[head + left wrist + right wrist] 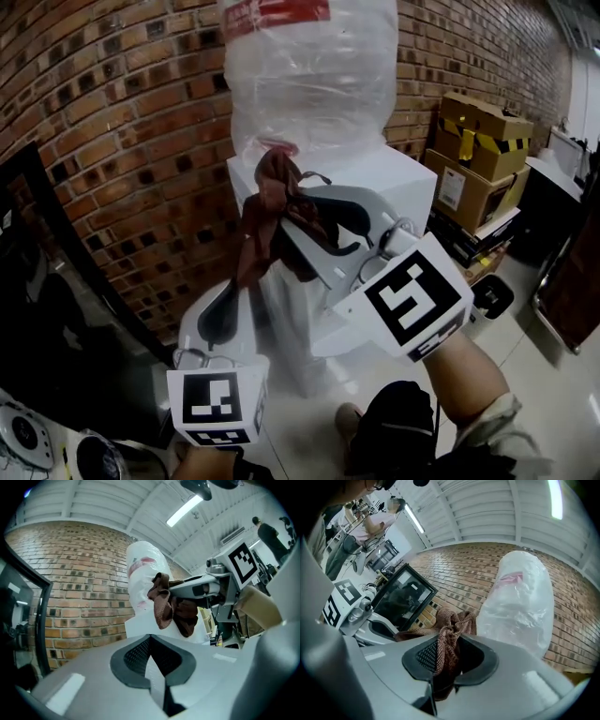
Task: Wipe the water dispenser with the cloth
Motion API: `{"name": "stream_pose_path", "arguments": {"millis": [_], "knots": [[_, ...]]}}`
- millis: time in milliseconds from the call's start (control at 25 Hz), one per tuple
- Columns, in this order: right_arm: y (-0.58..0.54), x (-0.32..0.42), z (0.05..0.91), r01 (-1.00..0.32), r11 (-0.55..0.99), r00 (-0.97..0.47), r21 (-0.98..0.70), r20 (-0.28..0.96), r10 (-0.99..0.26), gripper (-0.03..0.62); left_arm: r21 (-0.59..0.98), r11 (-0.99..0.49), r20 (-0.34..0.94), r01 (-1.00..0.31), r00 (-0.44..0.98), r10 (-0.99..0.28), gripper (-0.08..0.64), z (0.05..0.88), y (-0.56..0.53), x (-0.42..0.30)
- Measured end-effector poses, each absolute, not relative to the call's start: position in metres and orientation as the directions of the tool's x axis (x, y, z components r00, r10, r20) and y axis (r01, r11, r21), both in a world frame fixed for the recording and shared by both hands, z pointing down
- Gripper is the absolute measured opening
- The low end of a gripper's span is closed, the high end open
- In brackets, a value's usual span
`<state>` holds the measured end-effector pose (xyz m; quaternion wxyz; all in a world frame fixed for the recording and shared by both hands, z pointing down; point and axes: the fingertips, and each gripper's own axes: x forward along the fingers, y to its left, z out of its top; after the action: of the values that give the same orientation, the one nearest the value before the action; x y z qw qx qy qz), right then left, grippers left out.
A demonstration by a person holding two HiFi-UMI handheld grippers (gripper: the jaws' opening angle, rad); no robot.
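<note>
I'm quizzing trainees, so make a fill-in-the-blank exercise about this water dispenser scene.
The right gripper is shut on a brown ____.
The wall behind the water dispenser is made of ____.
The left gripper holds ____.
Answers: cloth; brick; nothing.

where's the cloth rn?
Head view, centre: the cloth is pinched in the right gripper, hanging in front of the white water dispenser, just below its plastic-wrapped bottle.
</note>
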<state>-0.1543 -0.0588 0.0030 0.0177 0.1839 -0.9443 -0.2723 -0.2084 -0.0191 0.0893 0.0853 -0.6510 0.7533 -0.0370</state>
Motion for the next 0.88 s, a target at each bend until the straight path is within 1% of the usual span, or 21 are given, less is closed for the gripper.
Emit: {"name": "stream_pose_path", "arguments": {"millis": [120, 280, 480, 880], "knots": [[-0.075, -0.141, 0.001, -0.355, 0.778, -0.923, 0.518, -0.062, -0.38, 0.089, -0.174, 0.168, -0.073, -0.97, -0.158, -0.985, 0.0, 0.091, -0.019, -0.199], [-0.118, -0.103, 0.001, -0.427, 0.77, -0.889, 0.474, -0.062, -0.454, 0.089, -0.202, 0.163, -0.066, -0.966, -0.153, -0.986, 0.0, 0.093, -0.029, -0.171], [-0.176, -0.05, 0.003, -0.506, 0.751, -0.846, 0.425, -0.073, -0.529, 0.087, -0.232, 0.123, -0.051, -0.965, -0.115, -0.992, 0.0, 0.093, -0.053, -0.123], [-0.255, 0.028, 0.015, -0.652, 0.678, -0.734, 0.34, -0.06, -0.677, 0.086, -0.245, 0.008, 0.004, -0.969, -0.01, -1.0, 0.0, 0.113, -0.098, -0.039]]}}
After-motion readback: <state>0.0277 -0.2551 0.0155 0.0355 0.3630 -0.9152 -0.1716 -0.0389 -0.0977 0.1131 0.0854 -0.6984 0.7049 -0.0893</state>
